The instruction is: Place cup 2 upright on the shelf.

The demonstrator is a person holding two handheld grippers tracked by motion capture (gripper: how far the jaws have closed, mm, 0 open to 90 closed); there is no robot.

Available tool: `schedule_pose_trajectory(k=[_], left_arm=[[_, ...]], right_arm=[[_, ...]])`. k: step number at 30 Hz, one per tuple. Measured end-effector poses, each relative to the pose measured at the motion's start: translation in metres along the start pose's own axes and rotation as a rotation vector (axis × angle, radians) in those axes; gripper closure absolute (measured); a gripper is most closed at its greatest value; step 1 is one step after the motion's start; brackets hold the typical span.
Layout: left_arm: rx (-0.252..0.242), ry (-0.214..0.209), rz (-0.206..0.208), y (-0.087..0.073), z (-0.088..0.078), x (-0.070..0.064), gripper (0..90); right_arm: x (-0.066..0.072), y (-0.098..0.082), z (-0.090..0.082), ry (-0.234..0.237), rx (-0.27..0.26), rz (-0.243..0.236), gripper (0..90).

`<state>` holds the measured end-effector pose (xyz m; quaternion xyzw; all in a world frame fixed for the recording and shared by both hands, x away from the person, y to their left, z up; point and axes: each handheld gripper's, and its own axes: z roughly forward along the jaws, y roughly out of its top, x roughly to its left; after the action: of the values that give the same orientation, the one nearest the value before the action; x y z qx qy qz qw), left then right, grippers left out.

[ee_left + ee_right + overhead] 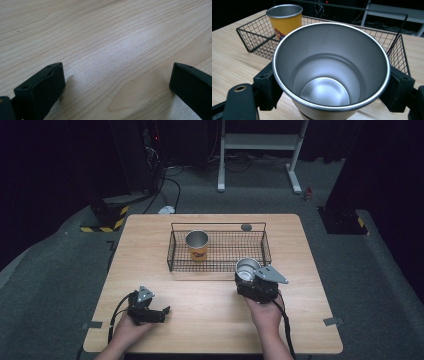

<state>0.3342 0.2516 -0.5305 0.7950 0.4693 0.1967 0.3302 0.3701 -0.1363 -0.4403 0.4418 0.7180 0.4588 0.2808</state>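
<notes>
1. At the near edge of the wire basket (218,251), the right gripper (254,281) held a steel cup (247,268) upright, its jaws closed against the cup's two sides just below the rim.
2. In the right gripper view the cup (329,75) was empty, and the basket (257,37) stood just beyond it.
3. A second cup with a yellow band (197,245) stood upright inside the basket, toward its left end; the same cup (285,18) showed past the held one in the right gripper view.
4. The left gripper (152,312) lay low over the table (210,320) at the near left, well apart from the basket, its jaws spread wide with nothing between them but bare wood (112,50).
5. The step in hand looked like carrying the held cup to the basket; it was not yet over the wire wall.
6. The next move probably called for lifting the cup clear of the near wall, bringing it forward, and setting it down on the mesh to the right of the yellow cup, kept upright and off the other cup.
</notes>
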Motion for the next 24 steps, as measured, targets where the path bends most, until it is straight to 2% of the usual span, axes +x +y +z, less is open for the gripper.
schedule_pose_trajectory(k=[24], left_arm=[[-0.005, 0.006, -0.002, -0.002, -0.002, 0.0, 0.5]], right_arm=[[-0.002, 0.039, -0.003, -0.024, -0.047, -0.022, 18.5]])
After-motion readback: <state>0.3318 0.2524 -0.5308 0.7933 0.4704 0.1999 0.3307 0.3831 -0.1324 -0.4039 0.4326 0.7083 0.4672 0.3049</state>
